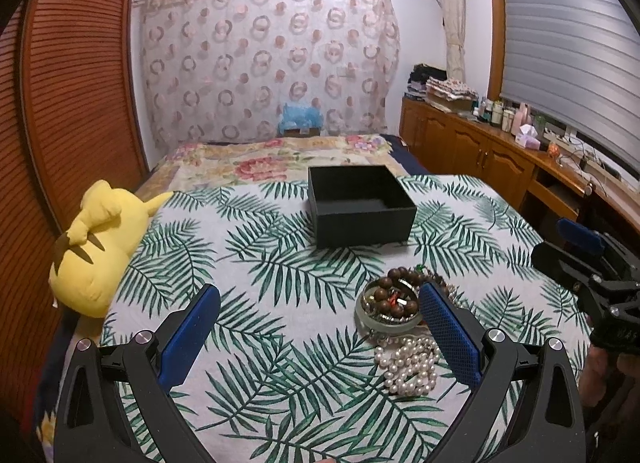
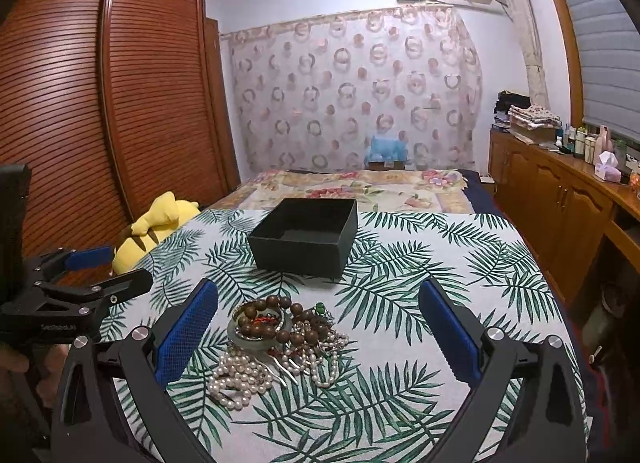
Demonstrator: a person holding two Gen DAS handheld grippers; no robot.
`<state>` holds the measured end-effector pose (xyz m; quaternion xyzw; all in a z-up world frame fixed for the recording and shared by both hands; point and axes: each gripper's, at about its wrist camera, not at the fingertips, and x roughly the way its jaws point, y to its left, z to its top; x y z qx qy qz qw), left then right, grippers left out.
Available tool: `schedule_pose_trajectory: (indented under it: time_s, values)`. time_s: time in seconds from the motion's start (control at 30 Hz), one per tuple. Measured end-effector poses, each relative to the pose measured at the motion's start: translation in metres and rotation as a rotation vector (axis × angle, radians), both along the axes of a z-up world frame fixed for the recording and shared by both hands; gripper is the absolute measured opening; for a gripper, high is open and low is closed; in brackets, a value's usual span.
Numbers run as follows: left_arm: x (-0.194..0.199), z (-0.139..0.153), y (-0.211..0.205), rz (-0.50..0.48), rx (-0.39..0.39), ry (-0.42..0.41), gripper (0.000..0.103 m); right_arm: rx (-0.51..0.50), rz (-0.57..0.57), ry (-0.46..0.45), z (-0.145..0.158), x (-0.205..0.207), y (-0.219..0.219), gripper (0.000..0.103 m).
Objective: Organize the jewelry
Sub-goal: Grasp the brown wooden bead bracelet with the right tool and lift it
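A pile of jewelry lies on the palm-leaf cloth: a brown wooden bead bracelet (image 1: 394,295) (image 2: 276,317) over a pale green bangle (image 1: 390,321) (image 2: 256,339), and white pearl strands (image 1: 408,367) (image 2: 240,377). An open black box (image 1: 360,205) (image 2: 306,237) stands behind the pile, nothing visible inside. My left gripper (image 1: 320,329) is open, its right finger beside the pile. My right gripper (image 2: 318,327) is open, the pile lying just inside its left finger. Each gripper shows at the edge of the other's view: the right one (image 1: 592,259), the left one (image 2: 80,275).
A yellow plush toy (image 1: 96,247) (image 2: 156,227) lies at the cloth's left edge. The bed with a floral cover (image 1: 280,159) stretches behind the box. Wooden cabinets (image 1: 480,151) (image 2: 560,199) run along the right, a louvred wardrobe (image 2: 100,103) along the left.
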<state>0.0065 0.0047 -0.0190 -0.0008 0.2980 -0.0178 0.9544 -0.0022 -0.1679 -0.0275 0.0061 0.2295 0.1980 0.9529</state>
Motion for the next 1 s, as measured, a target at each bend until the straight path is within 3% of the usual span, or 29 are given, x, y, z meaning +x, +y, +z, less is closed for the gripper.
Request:
schedule_pose_trajectory:
  time_s: [0.33, 0.7, 0.83, 1.0]
  values:
    - [0.014, -0.031, 0.007, -0.023, -0.017, 0.096, 0.096, -0.052, 0.066, 0.116, -0.026, 0.027, -0.009, 0.074]
    - [0.021, -0.049, 0.007, -0.041, -0.017, 0.158, 0.096, -0.158, 0.254, 0.228, -0.055, 0.049, 0.031, 0.062]
    - [0.024, -0.055, 0.009, -0.044, -0.018, 0.179, 0.096, -0.192, 0.317, 0.277, -0.062, 0.065, 0.043, 0.053]
    - [0.027, -0.059, 0.013, -0.039, -0.028, 0.193, 0.096, -0.206, 0.371, 0.32, -0.064, 0.078, 0.046, 0.052]
